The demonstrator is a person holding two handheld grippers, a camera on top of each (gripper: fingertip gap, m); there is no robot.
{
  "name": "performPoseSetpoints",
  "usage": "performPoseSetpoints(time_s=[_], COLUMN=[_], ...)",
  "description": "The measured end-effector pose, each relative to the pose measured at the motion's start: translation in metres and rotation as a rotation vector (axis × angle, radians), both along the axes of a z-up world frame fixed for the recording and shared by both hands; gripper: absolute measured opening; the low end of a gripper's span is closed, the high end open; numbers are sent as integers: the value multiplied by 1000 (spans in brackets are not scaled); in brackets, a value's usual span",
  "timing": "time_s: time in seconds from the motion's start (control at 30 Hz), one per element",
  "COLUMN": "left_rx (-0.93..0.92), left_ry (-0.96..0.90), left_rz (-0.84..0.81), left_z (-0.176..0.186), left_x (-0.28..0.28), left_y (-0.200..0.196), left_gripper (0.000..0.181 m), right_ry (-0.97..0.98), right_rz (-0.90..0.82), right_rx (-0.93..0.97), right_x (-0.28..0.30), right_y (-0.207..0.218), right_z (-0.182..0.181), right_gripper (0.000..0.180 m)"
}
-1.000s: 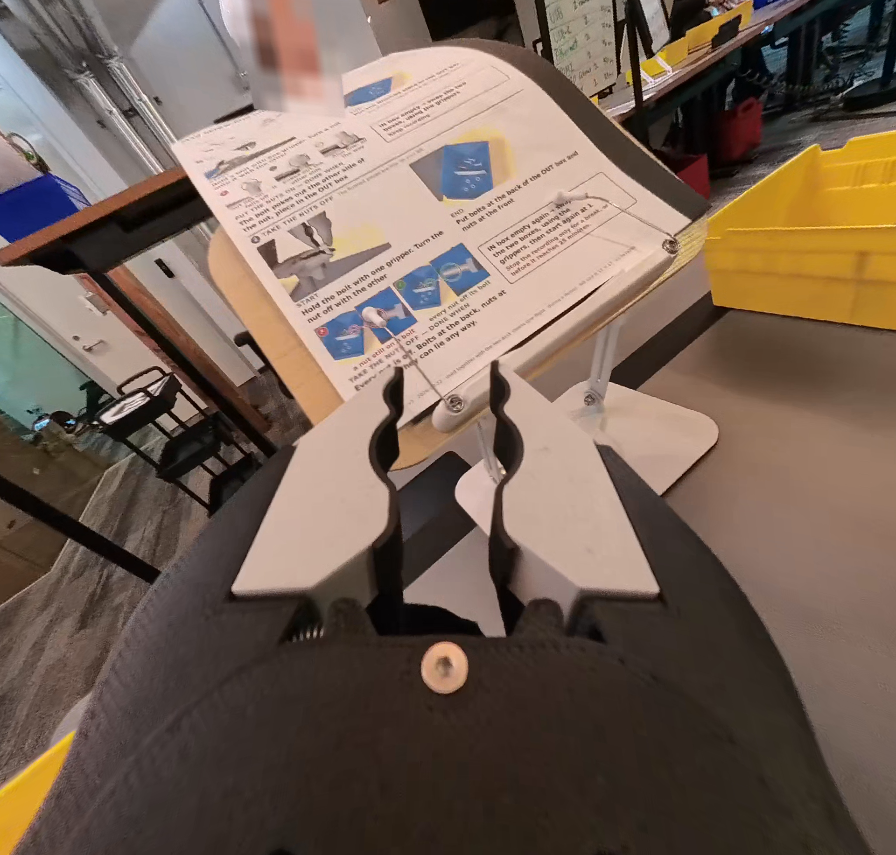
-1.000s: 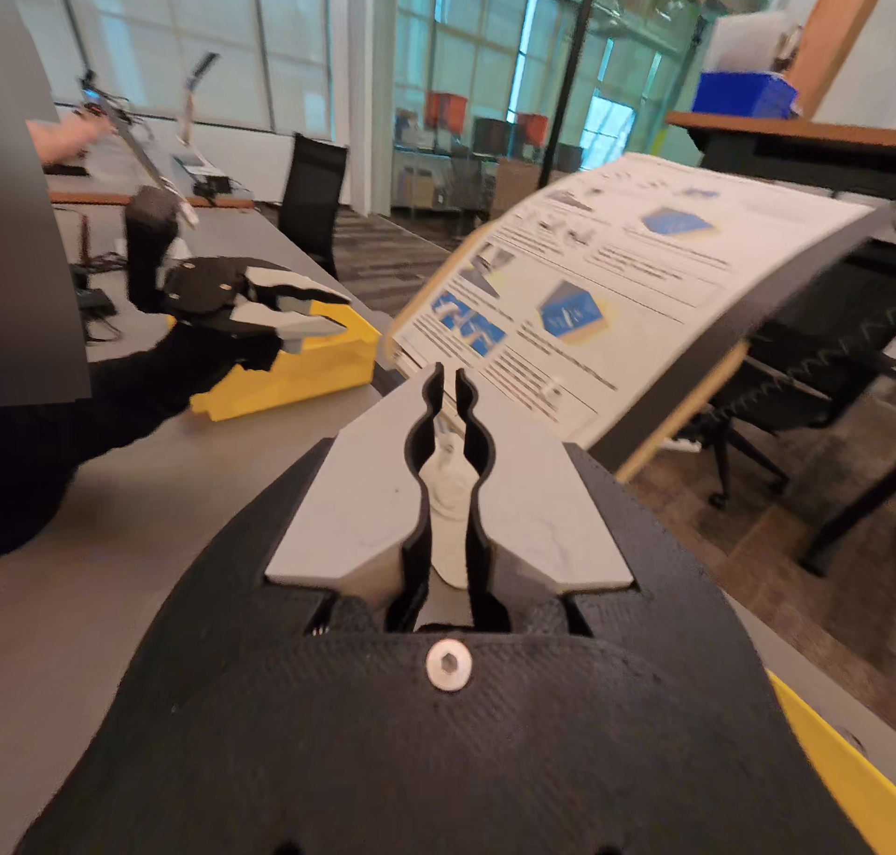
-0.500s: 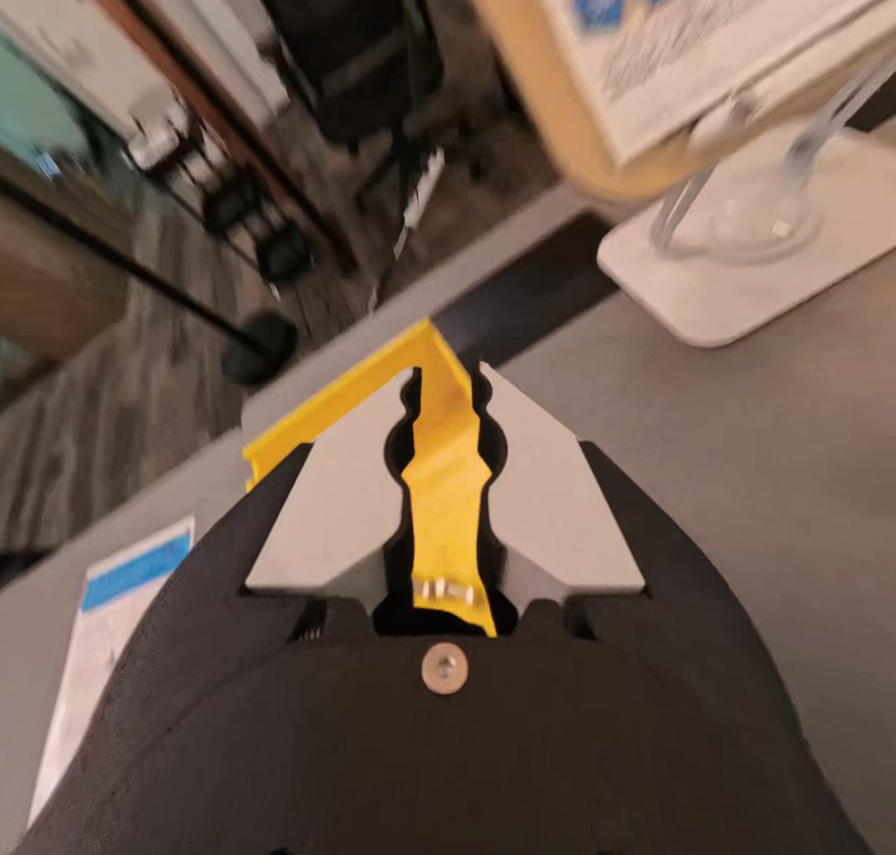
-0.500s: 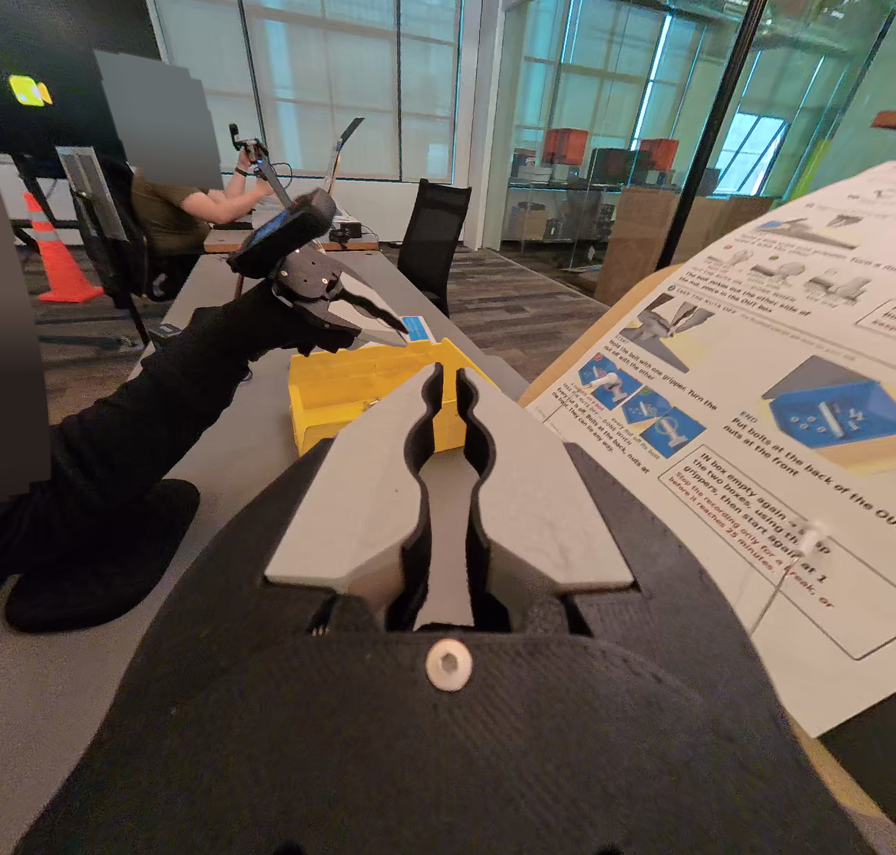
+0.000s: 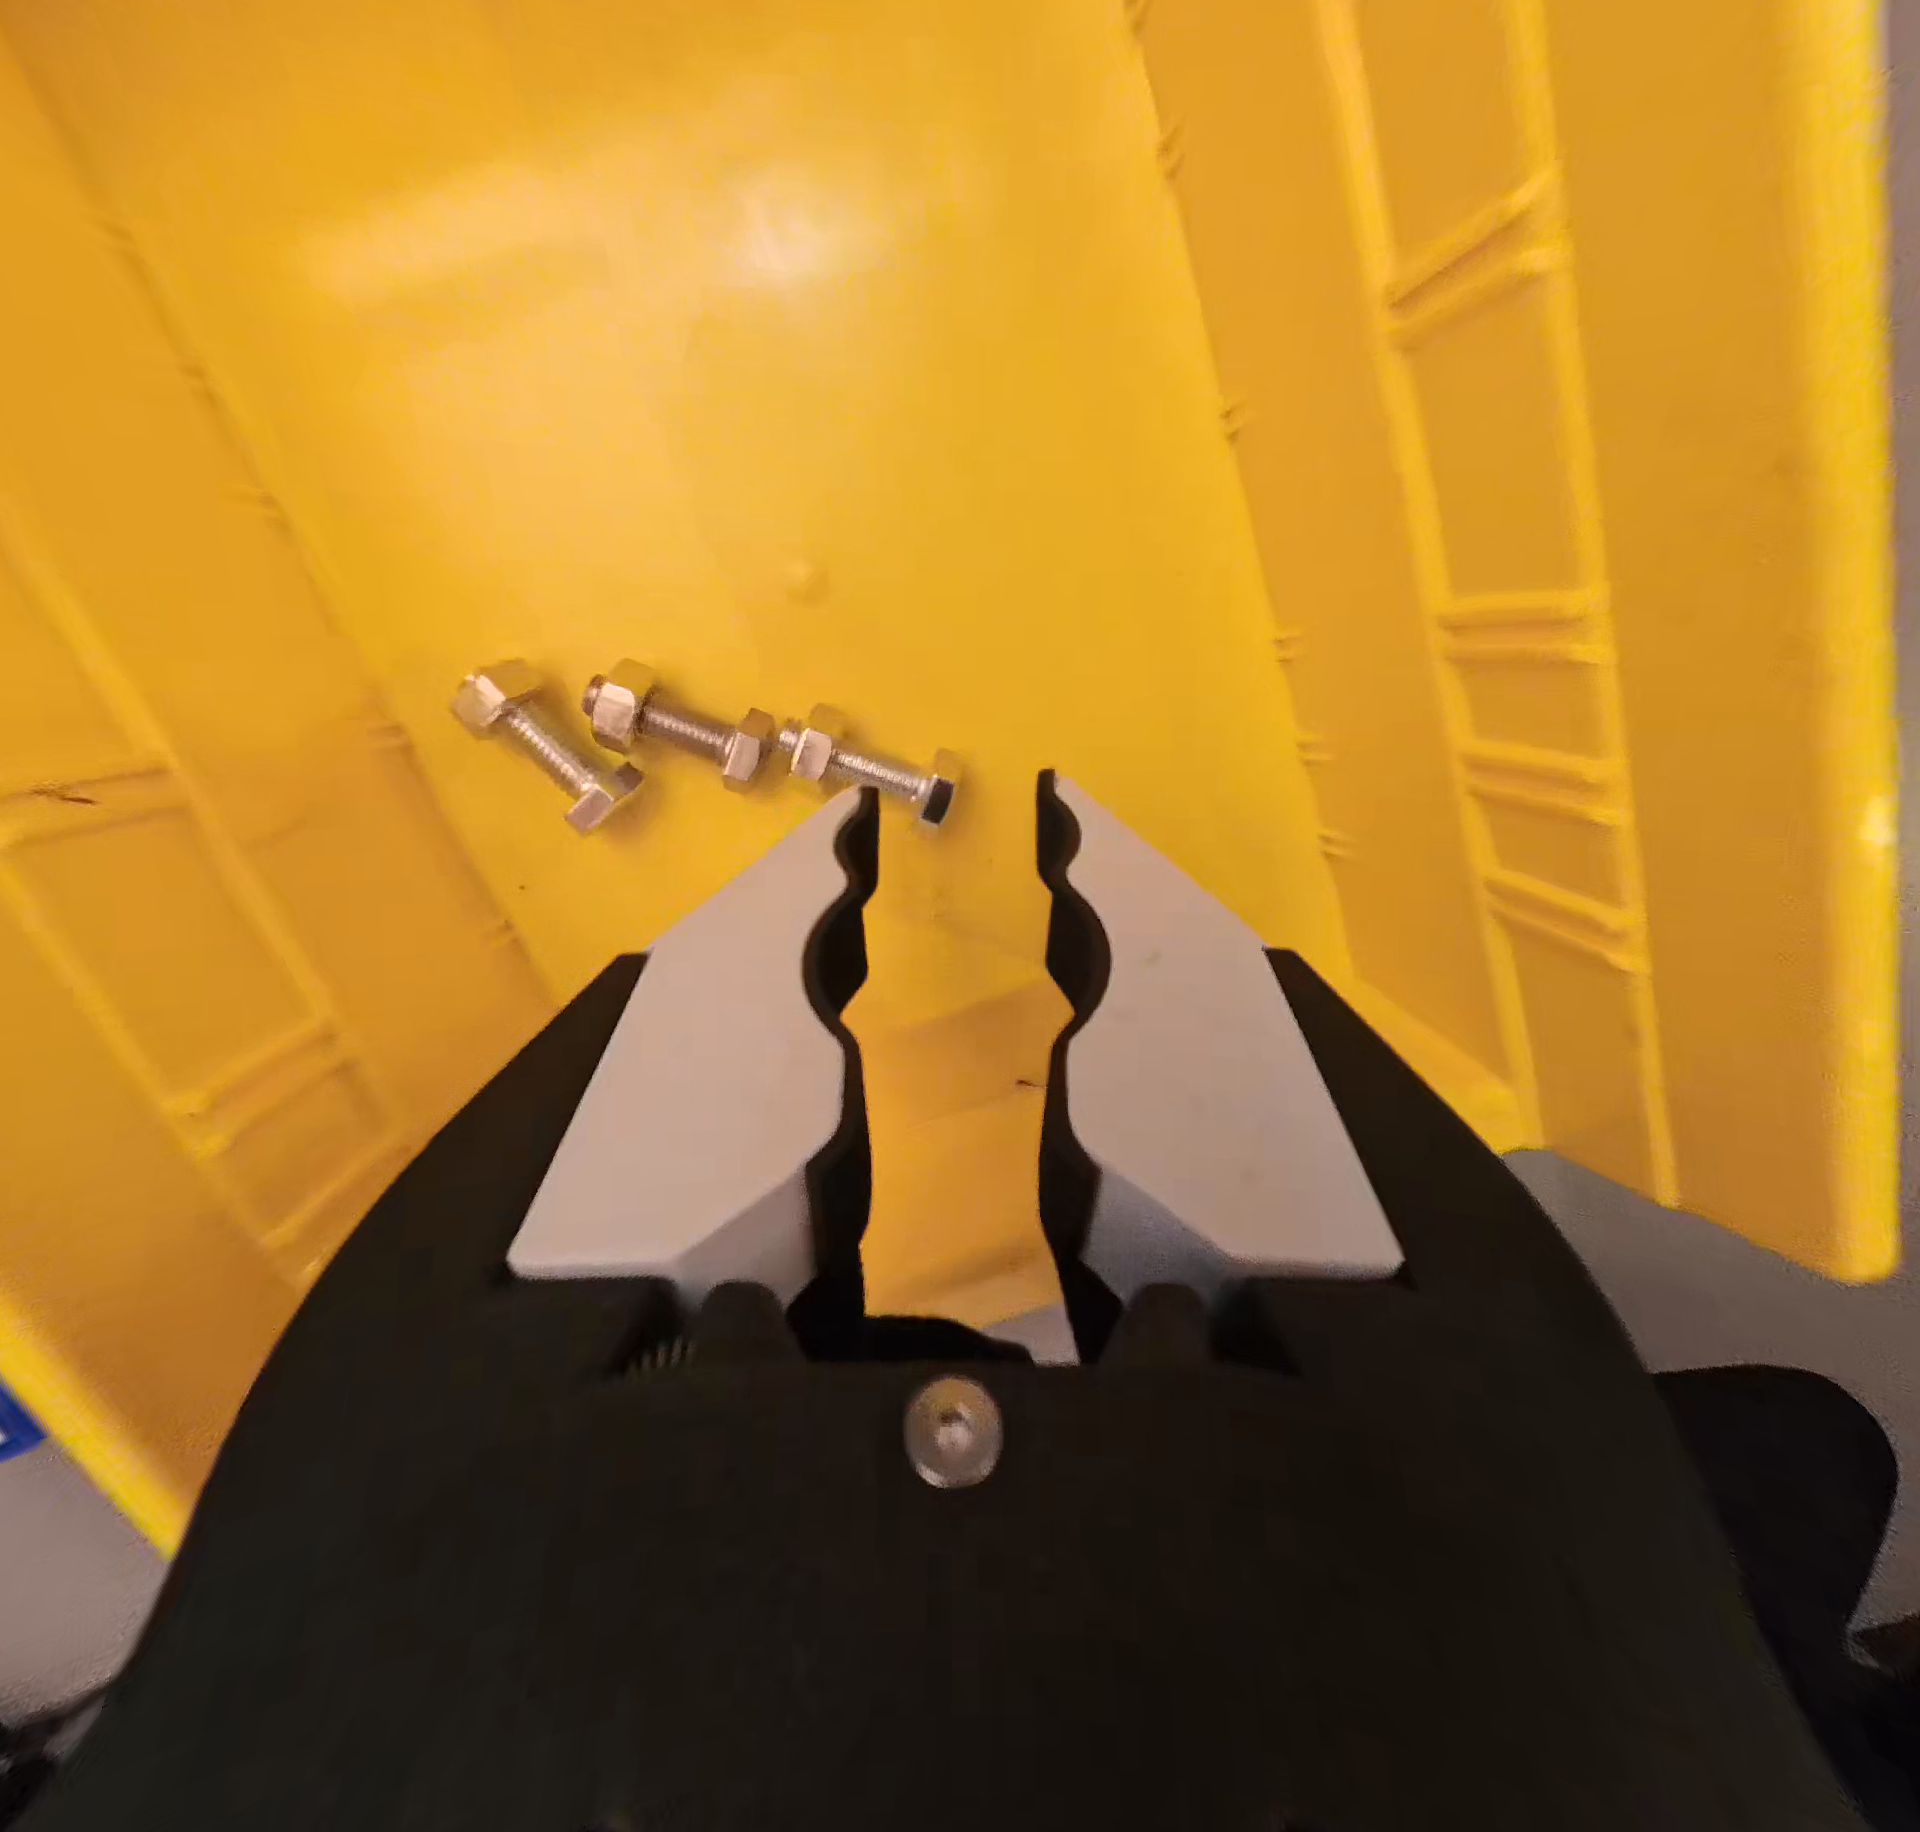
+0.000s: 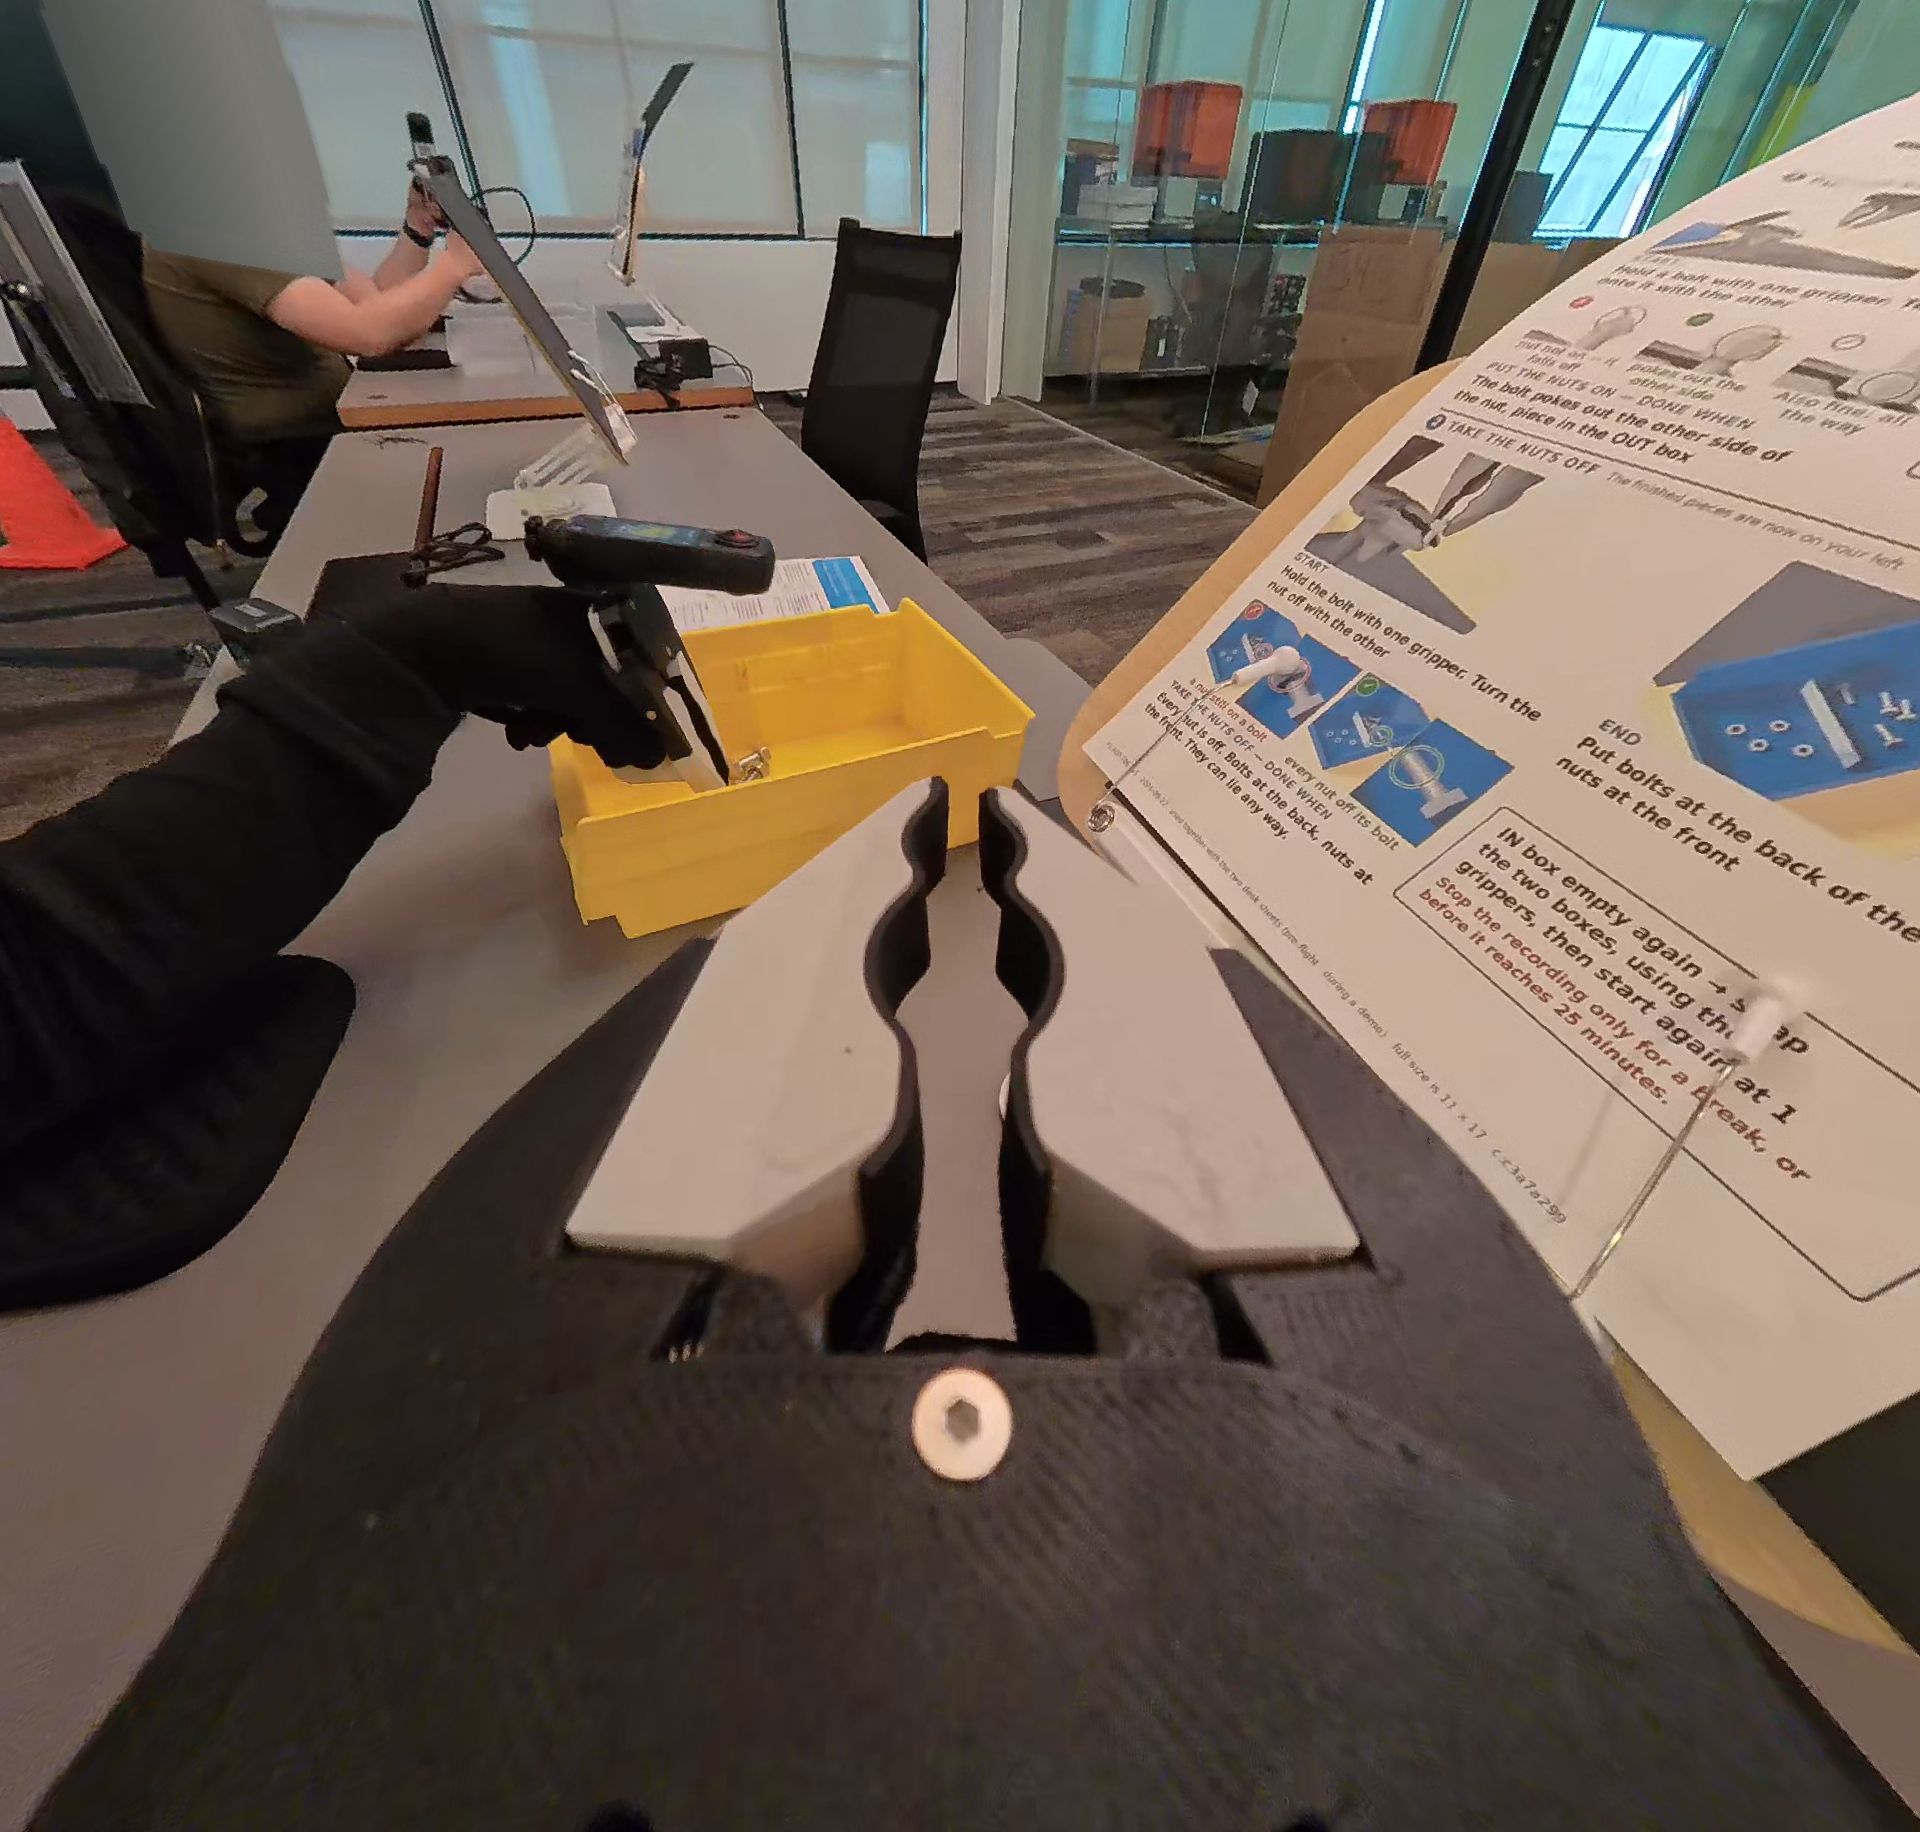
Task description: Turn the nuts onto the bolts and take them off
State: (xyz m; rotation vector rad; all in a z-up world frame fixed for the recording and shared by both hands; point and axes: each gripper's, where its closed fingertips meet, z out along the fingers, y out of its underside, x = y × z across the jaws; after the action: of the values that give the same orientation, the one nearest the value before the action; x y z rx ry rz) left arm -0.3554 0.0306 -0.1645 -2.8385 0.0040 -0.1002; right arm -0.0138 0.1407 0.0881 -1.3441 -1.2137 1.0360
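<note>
Three silver bolts lie on the floor of a yellow bin, each with a nut threaded on: a left one, a middle one and a right one. My left gripper is open and empty, its tips just above the head of the right bolt. In the right wrist view the left gripper reaches down into the same bin, held by a black-gloved hand. My right gripper is shut and empty, hovering over the grey table to the right of the bin.
A large instruction sheet leans on a stand at the right, close to my right gripper. A paper with a blue header lies behind the bin. A black chair and a person at another desk are farther back. There is about 45 centimetres between the tips of the two grippers.
My left gripper swung from facing the instruction sheet down into the yellow bin and opened wider over the bolts. My right gripper turned to face the bin and stayed shut.
</note>
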Motion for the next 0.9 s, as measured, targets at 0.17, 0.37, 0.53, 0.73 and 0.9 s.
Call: performPoseSetpoints(time_s=[0.17,0.37,0.53,0.73,0.9], left_rx=[-102,-65,-29,-28,38], left_ry=[9,27,95,92,3], left_rz=[37,21,-207,-160,-36], left_z=[-23,-26,-25,-17,-10], left_x=[-7,-10,7,4,5], left_y=[-8,2,9,9,22], left_gripper=[29,16,10,34,34], right_ry=[-12,-18,-22,-18,-14], right_rz=[-1,7,9,5,7], right_rx=[2,-6,-8,-13,-14], right_x=[-2,-5,-4,-1,-1], right_y=[0,0,0,3,2], right_z=[-3,-6,-7,-8,-7], right_gripper=[4,4,4,4,4])
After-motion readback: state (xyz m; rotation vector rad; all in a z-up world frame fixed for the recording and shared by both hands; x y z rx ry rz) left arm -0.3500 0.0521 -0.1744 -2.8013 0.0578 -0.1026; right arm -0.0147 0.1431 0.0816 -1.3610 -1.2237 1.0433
